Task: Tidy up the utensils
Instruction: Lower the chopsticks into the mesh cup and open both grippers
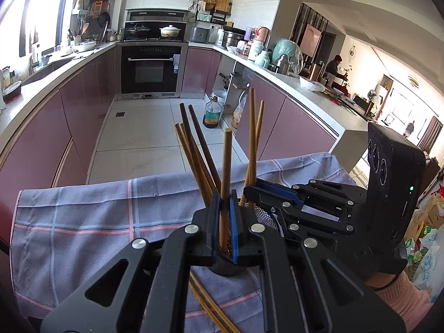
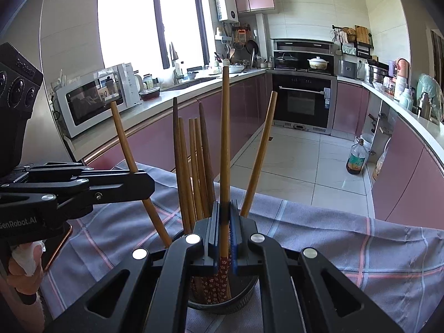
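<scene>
Tool [image 2: 16, 191] lettering "GenRobot.AI" beside chopsticks [image 2: 194, 166]

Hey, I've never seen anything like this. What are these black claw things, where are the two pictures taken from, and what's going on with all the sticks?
No robot here: a person holds a hand-held gripper in each hand, each with a fisheye camera looking along its fingers. One picture is from the left hand-held gripper, the other from the right hand-held gripper; each also shows the other from the side. They work over a checked cloth in a kitchen. A black mesh holder stands on it, filled with upright chopsticks; two more chopsticks lie loose on the cloth. Each gripper is shut on one wooden chopstick: the left chopstick and the right chopstick, both over the holder.
</scene>
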### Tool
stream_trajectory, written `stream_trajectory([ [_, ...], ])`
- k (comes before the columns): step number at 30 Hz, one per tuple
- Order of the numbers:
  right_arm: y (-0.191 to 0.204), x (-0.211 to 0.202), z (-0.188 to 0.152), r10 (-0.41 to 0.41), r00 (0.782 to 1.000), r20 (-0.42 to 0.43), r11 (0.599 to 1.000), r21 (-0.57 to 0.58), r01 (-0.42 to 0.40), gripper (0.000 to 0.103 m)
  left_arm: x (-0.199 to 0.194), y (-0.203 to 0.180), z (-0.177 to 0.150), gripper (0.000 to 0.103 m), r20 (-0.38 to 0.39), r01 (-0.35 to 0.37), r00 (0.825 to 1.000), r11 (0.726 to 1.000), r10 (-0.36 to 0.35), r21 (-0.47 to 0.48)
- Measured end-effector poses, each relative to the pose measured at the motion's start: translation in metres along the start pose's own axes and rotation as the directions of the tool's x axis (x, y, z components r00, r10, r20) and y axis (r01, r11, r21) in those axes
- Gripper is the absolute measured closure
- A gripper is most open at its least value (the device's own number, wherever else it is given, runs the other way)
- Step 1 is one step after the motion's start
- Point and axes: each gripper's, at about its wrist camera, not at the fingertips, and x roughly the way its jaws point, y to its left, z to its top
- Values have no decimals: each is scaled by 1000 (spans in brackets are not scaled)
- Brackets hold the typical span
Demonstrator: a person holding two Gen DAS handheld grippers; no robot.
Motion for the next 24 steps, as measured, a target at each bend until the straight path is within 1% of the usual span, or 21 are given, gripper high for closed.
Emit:
stream_trajectory([
  [4,-1,5,-1,-3,1000,-14,1000,11,3,96,9,1,-1,94,-6,-14,1000,1000,14,-5],
  [5,-1,5,-1,-3,1000,-15,1000,14,3,96,12,2,-1,91,-9,-15,1000,1000,14,-12],
  [7,-2,5,-2,-1,1000,-14,1000,19,1,96,15,5,-3,91,-9,-17,1000,1000,17,-21],
  [9,-1,4,-3,2,1000,-11,1000,24,-2,96,18,7,-6,88,-8,-23,1000,999,23,-28],
  [11,-1,2,-4,6,1000,-7,1000,30,-6,95,19,10,-10,83,-6,-32,999,999,32,-37],
  [13,-2,0,-7,8,1000,-3,999,34,-7,88,20,12,-14,79,-3,-39,999,998,39,-43],
  [14,-6,-2,-9,8,1000,-2,999,35,-7,87,21,12,-16,78,-3,-42,999,998,42,-45],
  [22,-5,-15,-19,24,1000,18,999,47,-25,86,17,14,-37,73,11,-78,997,996,78,-49],
  [24,-3,-19,-21,34,999,25,998,45,-35,85,13,12,-43,69,25,-94,995,995,95,-44],
])
